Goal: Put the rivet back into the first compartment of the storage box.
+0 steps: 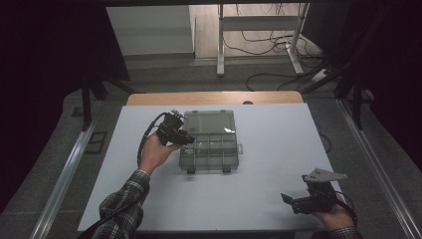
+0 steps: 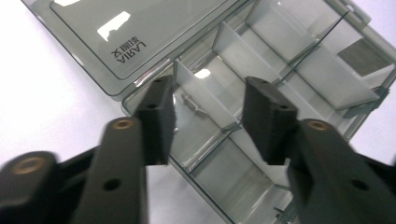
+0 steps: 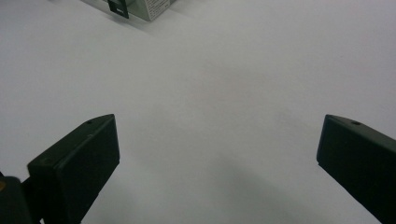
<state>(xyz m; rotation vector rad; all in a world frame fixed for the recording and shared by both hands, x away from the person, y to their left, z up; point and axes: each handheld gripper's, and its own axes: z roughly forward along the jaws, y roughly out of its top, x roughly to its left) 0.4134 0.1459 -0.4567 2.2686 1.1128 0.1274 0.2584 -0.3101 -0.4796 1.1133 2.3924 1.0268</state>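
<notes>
White table [image 1: 259, 189]: left gripper [image 2: 210, 112] over organizer box [image 1: 211, 142], right gripper [image 1: 298, 201] low; jaws apart.

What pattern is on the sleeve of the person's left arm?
Dark plaid check on the left sleeve, best in the high view.

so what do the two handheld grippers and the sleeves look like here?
Both are black. The left gripper has flat rectangular pads, brass-coloured pivot screws and a black cable looping off its back. The right gripper carries a grey three-cornered plate on top. The left sleeve is dark plaid.
</notes>
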